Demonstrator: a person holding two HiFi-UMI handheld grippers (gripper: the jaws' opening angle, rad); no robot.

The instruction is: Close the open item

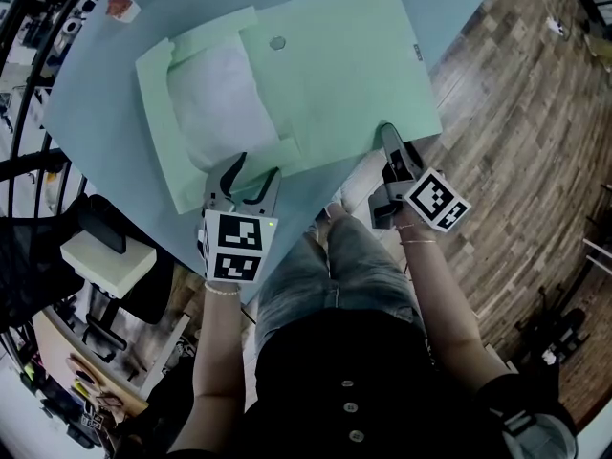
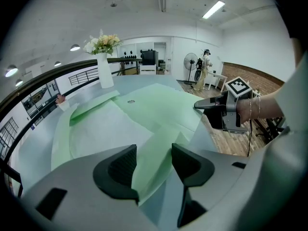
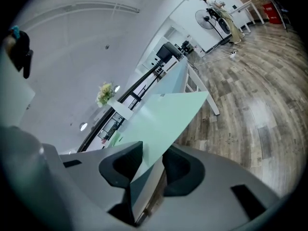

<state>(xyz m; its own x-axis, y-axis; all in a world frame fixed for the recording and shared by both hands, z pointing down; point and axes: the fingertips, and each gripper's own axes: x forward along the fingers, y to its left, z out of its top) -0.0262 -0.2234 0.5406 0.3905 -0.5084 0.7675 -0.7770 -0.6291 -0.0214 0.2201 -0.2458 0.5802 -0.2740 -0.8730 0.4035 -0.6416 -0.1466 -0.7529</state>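
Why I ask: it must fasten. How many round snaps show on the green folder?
1: a snap near the far edge of the folder; its mate may be hidden.

Bright, even indoor light comes from a ceiling strip light (image 2: 214,8) and round lamps (image 2: 74,47). Glare sheens the wooden floor (image 3: 260,114). Both gripper views bulge and go black at the corners. Close to the lens, the left gripper (image 2: 154,160) shows slightly soft fingers (image 2: 120,167). The head view is dark at lower left.
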